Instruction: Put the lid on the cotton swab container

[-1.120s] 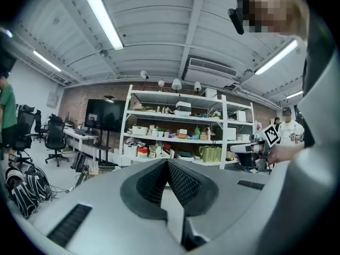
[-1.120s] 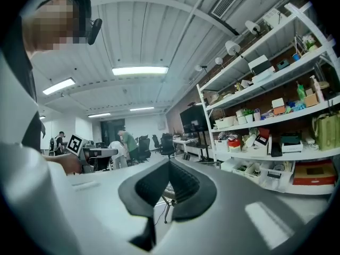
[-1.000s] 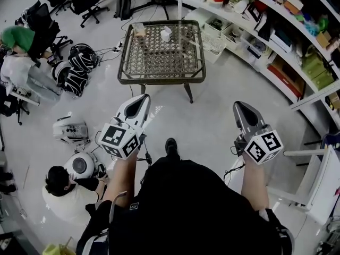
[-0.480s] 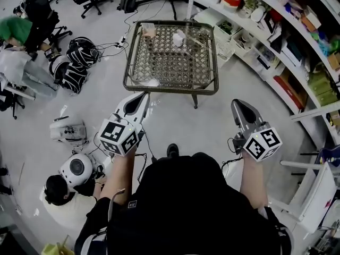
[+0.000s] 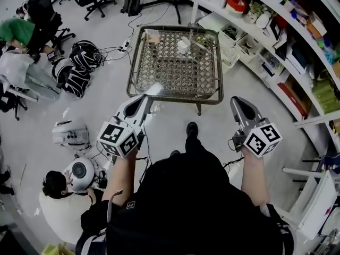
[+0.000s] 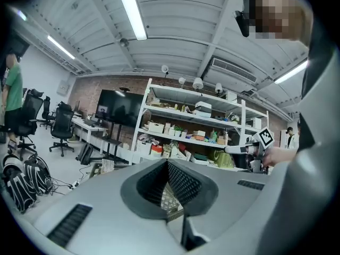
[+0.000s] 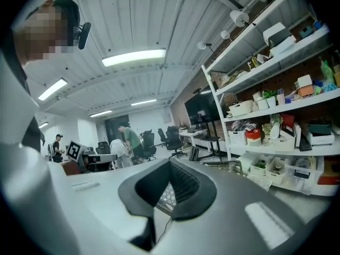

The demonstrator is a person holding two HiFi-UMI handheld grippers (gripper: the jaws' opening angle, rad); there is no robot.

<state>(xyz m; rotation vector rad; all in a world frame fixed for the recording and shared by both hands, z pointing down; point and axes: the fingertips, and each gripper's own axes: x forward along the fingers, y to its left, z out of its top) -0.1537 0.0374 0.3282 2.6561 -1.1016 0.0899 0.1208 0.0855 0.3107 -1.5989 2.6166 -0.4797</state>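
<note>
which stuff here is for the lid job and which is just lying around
For the job: small white container (probably the swab one), table, left gripper, right gripper, both shut and empty.
Lying about: black bags, office chairs, shelf clutter, small box on the table.

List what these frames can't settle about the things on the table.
- White container, head view: too small to tell lid on or off.
- Pale patch at the table near edge, head view: too small to identify.
- The table, both gripper views: hidden behind shut jaws, only lattice slivers show.
</note>
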